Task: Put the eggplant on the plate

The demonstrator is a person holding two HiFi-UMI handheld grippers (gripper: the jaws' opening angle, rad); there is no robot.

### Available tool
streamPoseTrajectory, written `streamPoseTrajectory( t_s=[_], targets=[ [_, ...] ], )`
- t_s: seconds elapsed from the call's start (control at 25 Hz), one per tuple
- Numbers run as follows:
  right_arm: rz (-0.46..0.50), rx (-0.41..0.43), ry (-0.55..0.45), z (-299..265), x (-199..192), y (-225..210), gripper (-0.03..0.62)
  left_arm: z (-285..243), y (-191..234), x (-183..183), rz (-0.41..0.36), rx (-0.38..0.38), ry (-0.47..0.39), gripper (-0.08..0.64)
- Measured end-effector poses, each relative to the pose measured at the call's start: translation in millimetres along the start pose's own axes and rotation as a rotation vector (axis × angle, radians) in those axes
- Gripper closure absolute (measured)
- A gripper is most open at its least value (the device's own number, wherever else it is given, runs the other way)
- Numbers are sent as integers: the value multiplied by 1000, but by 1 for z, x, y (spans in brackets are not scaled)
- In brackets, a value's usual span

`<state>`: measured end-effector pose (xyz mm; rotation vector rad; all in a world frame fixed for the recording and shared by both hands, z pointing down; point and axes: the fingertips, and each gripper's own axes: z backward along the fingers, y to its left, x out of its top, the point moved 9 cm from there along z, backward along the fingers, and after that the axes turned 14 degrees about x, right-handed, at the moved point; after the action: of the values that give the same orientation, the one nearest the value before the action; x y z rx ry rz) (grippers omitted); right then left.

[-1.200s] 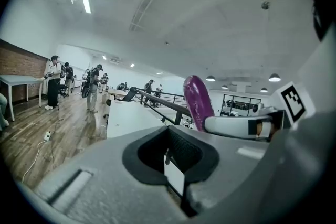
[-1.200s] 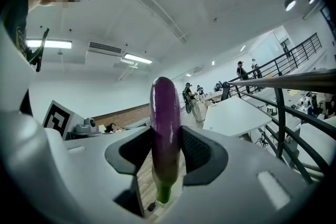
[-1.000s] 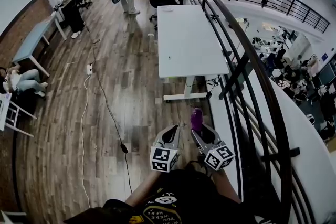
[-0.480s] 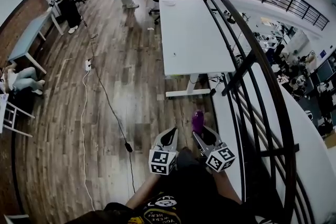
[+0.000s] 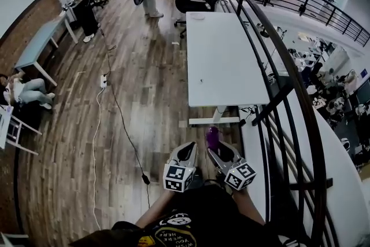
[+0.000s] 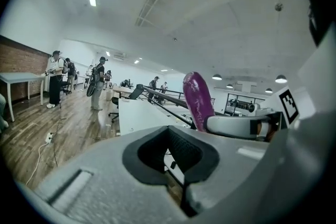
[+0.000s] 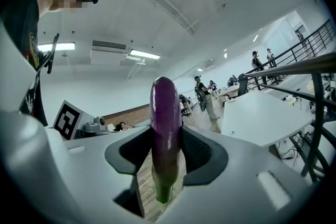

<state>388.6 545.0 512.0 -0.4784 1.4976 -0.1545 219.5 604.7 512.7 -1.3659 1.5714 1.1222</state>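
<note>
One glossy purple eggplant (image 7: 166, 123) is clamped in my right gripper (image 7: 167, 160), long axis pointing 12 o'clock, stem at 6. My left gripper (image 6: 176, 157) is nearly closed and empty, and there's no plate in sight.

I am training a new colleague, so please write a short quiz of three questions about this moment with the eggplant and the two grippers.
1. Which gripper holds the eggplant?
2. True or false: a plate shows in the head view.
3. Which end of the eggplant points out beyond the jaws? A) the green stem end B) the rounded purple end

Key:
1. The right gripper; nothing stands between the jaws of the left gripper.
2. False; no plate is in view.
3. B.
</note>
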Motion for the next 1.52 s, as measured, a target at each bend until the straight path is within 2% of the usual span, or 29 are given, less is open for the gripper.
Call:
streamPoseTrajectory(
  t_s=[0.16, 0.36, 0.64, 0.76, 1.08, 1.28, 1.52],
  targets=[
    [0, 48, -15, -28, 24, -45, 413, -48, 8, 32, -44, 24, -27, 555],
    [27, 100, 3, -61, 40, -90, 413, -94, 23, 41, -59, 44, -21, 555],
    [-43, 26, 9, -108, 44, -140, 413, -158, 66, 55, -11, 11, 23, 555],
    [-46, -14, 15, -141, 46, -167, 413, -199, 94, 62, -23, -20, 28, 555],
    [1, -99, -27, -253, 94, -224, 413, -286, 190, 130, -79, -97, -3, 555],
    [14, -121, -38, -319, 108, -245, 413, -322, 250, 152, -64, -111, 8, 555],
    [-9, -106, -11, -377, 121, -276, 413, -366, 296, 168, -51, -102, 13, 555]
  ],
)
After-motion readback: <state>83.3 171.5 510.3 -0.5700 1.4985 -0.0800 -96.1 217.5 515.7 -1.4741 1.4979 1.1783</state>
